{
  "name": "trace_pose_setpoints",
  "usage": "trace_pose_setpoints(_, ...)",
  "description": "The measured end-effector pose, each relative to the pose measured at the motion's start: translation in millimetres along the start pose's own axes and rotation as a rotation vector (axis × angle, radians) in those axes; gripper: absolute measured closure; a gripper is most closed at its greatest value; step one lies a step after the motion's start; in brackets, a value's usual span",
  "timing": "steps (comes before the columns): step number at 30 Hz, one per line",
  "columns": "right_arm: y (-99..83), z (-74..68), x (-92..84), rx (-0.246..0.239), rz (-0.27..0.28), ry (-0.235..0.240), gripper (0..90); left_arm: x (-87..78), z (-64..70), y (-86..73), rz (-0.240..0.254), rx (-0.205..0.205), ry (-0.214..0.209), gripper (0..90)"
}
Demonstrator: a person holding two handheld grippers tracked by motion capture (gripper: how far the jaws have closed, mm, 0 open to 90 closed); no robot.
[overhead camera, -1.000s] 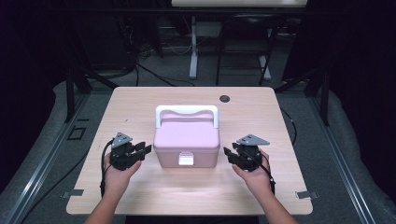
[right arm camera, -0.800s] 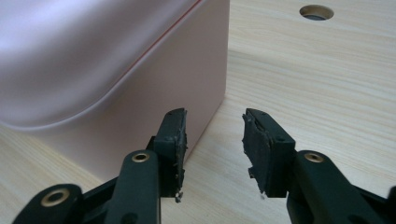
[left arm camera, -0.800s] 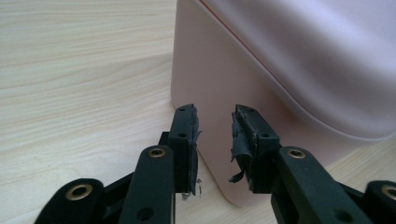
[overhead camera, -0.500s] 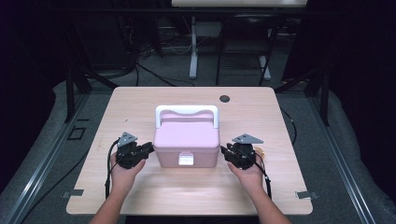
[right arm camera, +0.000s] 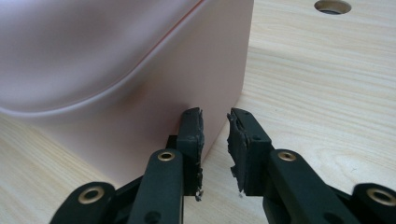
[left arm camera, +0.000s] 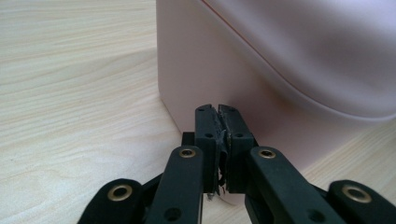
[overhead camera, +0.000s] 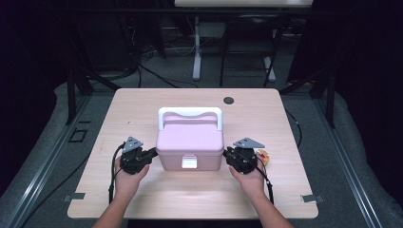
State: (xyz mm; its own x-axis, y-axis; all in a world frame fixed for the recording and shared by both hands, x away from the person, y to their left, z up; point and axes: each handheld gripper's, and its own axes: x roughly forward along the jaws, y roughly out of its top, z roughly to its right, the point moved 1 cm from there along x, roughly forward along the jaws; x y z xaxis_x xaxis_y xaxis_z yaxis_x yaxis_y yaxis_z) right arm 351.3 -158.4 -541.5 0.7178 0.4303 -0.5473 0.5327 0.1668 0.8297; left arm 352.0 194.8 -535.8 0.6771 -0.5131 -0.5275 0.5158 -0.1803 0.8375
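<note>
Two grippers flank the pink box (overhead camera: 190,145) at the table's (overhead camera: 142,102) middle: the left gripper (left arm camera: 221,122), jaws just closed together on nothing, sits at its left wall. The right gripper (right arm camera: 215,128), jaws closing but still apart and empty, seems to touch the right wall. Uneven pushes could skew or tip the box.

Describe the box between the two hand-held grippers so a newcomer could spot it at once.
On the table, look at its middle, just ahead of the person's hands. The box is pale pink with a white handle along its far edge and a white latch on its near side.
</note>
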Motion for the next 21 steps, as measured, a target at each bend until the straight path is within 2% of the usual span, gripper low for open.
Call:
trace_pose_setpoints(3,0.1,-0.6,-0.1,0.004,-0.002,0.006,77.7,-0.2,0.9,0.0,-0.003,0.0,-0.003,89.3)
trace_pose_setpoints(9,-0.5,-9.1,-2.0,-0.019,-0.004,-0.022,89.8,-0.8,5.2,0.4,-0.014,0.002,-0.003,89.9)
trace_pose_setpoints(12,0.2,-11.7,-2.1,-0.021,-0.008,-0.045,90.0,-0.8,7.4,1.5,-0.023,-0.005,0.015,90.0)
trace_pose_setpoints(16,1.0,-12.7,-2.6,-0.035,-0.017,-0.054,90.0,-1.4,9.1,2.1,-0.033,-0.01,0.021,90.0)
trace_pose_setpoints(21,1.8,-13.2,-6.2,-0.039,-0.043,-0.057,90.0,-2.5,12.4,3.6,-0.054,0.008,0.019,90.0)
